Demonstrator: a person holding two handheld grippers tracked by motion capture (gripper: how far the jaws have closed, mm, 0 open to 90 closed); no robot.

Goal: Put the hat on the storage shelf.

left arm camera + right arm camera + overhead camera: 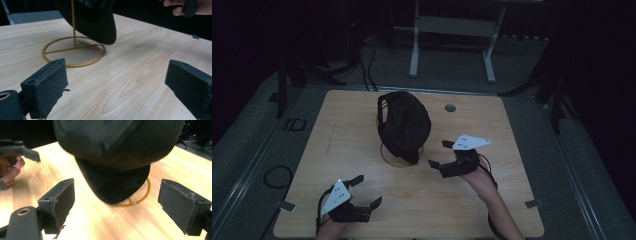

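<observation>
Two hand-held grippers, both with jaws spread wide and nothing between them, face a black cap [404, 125] perched on a gold wire stand [399, 161] at the middle of a pale wooden table [492, 125]. The right gripper [438, 154], held in a hand near the table's right side, points its jaws toward the cap's brim from just beside it; its own view puts the brim between and beyond the two black pads [58, 202], hanging low over the stand's ring base, not touched by either. The left gripper [366, 191] sits near the table's front edge, well apart from the cap, jaws angled toward it; in its view the stand's ring and upright rod lie ahead on the wood, the brim's tip dipping just above the ring's rim. The cap hangs tilted, brim downward and toward the person. A small round hole [450, 107] marks the tabletop behind the cap, and a white frame [452, 35] stands on the dark floor beyond.
</observation>
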